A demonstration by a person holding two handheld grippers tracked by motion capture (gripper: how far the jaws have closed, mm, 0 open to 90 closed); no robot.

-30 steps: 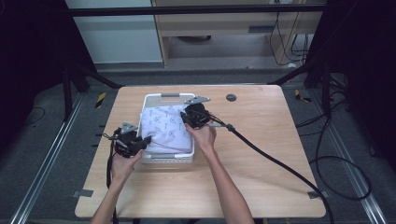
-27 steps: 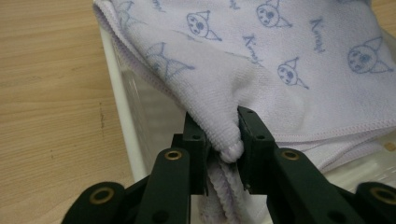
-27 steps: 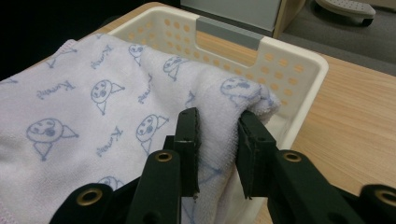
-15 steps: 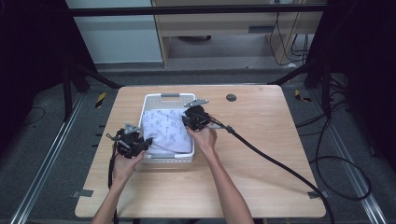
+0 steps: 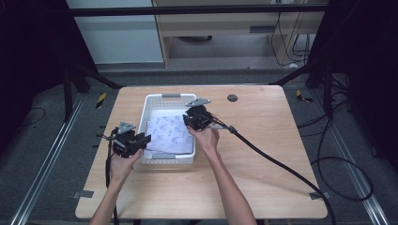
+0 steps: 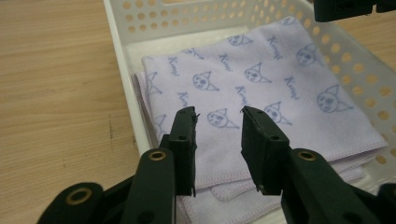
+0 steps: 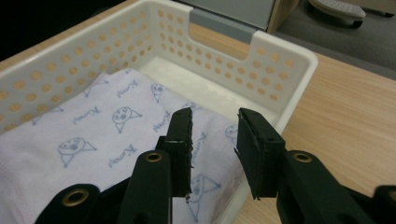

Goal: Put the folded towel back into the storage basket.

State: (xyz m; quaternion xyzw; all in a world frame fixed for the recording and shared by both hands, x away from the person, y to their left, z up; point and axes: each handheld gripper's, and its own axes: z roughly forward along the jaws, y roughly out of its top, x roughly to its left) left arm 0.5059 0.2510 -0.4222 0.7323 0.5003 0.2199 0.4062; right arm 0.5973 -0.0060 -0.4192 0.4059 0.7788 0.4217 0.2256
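While cloth (image 5: 170, 134) fills basket (image 5: 162, 97), table (image 5: 263, 154) lies bare.

Worktop: a light wooden worktop (image 5: 263, 154) with rounded corners and a pale grain, standing on a dark grey floor (image 5: 42, 154).
Basket: a white rectangular plastic basket (image 5: 155, 101) with rows of round holes in its walls and a grey handle at the far end; it lies directly on the worktop, left of the middle, toward the far edge.
Cable: a thick black cable (image 5: 277, 161) lies across the right half of the worktop and goes off at the near right corner.
Hole: a small dark round grommet (image 5: 232, 98) sits in the worktop near the far edge, right of the basket.
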